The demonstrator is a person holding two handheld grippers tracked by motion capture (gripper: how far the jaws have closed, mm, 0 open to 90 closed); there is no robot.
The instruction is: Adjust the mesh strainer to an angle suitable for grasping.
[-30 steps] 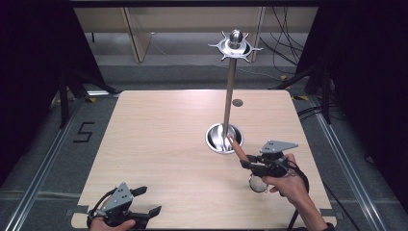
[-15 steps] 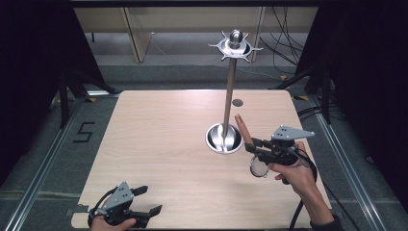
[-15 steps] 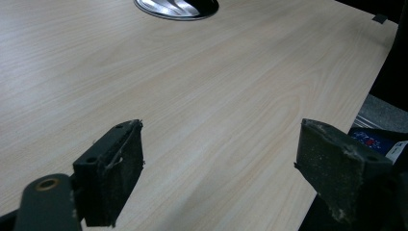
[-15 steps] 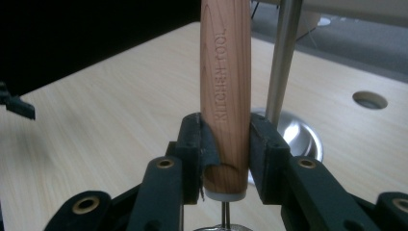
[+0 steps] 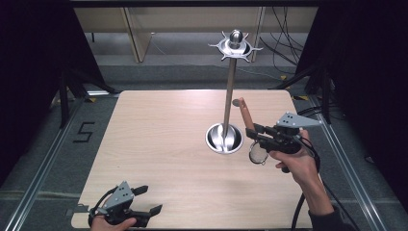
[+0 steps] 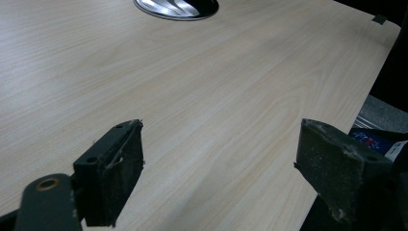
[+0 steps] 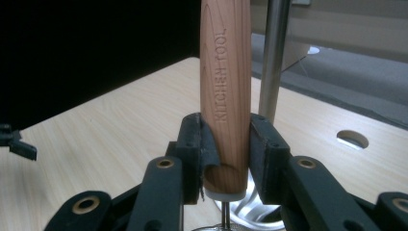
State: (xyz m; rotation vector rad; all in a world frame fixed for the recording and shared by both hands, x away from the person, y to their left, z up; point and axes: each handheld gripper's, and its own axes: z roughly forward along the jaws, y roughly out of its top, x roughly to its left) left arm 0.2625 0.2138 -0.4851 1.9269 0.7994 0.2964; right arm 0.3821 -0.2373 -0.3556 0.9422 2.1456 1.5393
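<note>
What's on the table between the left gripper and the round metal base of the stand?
Nothing: in the high view, bare wooden table runs from the left gripper to the stand's base. The left gripper view shows the same bare wood.

right gripper (image 5: 254, 134) clamps strainer (image 5: 258, 153) (handle up).

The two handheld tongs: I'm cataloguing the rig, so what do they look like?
Both the left tongs and right tongs are black, each topped with a grey three-cornered plate. Jaws carry worn dark pads and brass-coloured rivets. A black cable trails from the right one; the sleeve there is dark.
</note>
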